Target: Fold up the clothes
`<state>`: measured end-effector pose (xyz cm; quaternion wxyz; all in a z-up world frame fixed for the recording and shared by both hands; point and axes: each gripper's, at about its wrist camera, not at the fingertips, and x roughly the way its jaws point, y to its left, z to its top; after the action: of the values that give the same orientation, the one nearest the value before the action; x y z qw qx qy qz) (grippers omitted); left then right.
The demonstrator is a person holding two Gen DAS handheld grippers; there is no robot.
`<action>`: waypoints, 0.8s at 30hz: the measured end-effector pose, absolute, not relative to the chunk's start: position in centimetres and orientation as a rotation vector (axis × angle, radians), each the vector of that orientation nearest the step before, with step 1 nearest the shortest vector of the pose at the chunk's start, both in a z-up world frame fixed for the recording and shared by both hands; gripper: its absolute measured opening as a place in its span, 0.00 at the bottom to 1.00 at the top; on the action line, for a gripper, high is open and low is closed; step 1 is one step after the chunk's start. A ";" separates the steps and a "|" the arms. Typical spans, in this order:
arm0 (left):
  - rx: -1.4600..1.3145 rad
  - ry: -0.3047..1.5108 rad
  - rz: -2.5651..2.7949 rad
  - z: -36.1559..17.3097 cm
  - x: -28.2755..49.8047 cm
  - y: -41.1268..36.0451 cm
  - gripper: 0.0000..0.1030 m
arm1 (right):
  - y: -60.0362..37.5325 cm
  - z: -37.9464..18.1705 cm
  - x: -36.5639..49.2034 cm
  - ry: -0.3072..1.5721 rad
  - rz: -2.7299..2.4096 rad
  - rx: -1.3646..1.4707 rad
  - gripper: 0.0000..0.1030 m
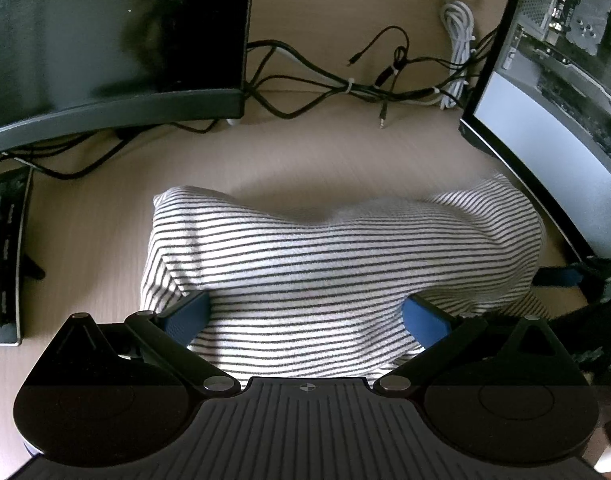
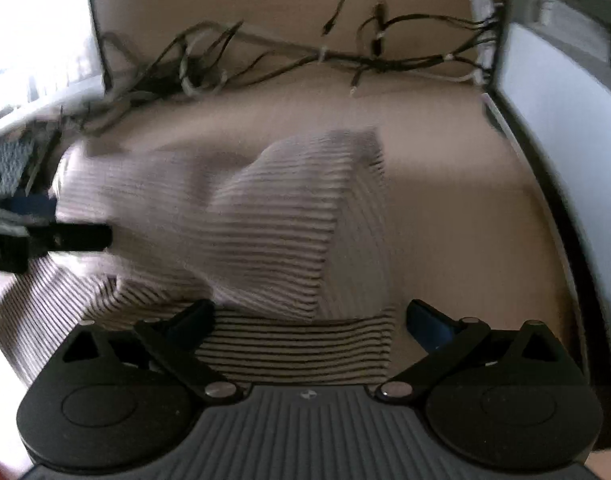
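Observation:
A white garment with thin black stripes (image 1: 325,264) lies bunched on the wooden desk (image 1: 85,232). My left gripper (image 1: 305,318) is open, its blue fingers (image 1: 185,314) spread either side of the cloth, which fills the gap between them. In the right wrist view the same garment (image 2: 273,216) is blurred by motion. My right gripper (image 2: 309,320) is open above a flat striped edge (image 2: 301,348), with one blue finger (image 2: 429,326) beside it. The left gripper shows at that view's left edge (image 2: 45,232), against the cloth.
A dark monitor (image 1: 113,40) stands at the back left and a lit monitor (image 1: 553,92) at the right. Tangled black and white cables (image 1: 365,84) run along the desk's back. A dark device (image 1: 5,256) sits at the left edge.

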<state>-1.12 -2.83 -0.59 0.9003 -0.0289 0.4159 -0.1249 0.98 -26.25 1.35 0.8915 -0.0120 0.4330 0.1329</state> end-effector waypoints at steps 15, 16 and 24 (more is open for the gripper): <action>-0.199 0.820 -0.216 2.0 -1.5 -0.4 1.00 | -23.8 2.9 2.3 0.783 0.351 0.009 0.50; -0.223 0.799 -0.190 2.7 -1.5 0.3 1.00 | -23.8 2.8 2.0 0.772 0.355 0.012 0.50; -0.323 0.946 -0.018 -0.3 4.9 3.1 1.00 | -24.5 4.7 2.9 0.781 0.362 0.023 0.50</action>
<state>4.94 3.11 -0.26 0.8776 -0.1547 0.4536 -0.0086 2.94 -24.47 4.70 0.9088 0.0112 0.3784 0.1755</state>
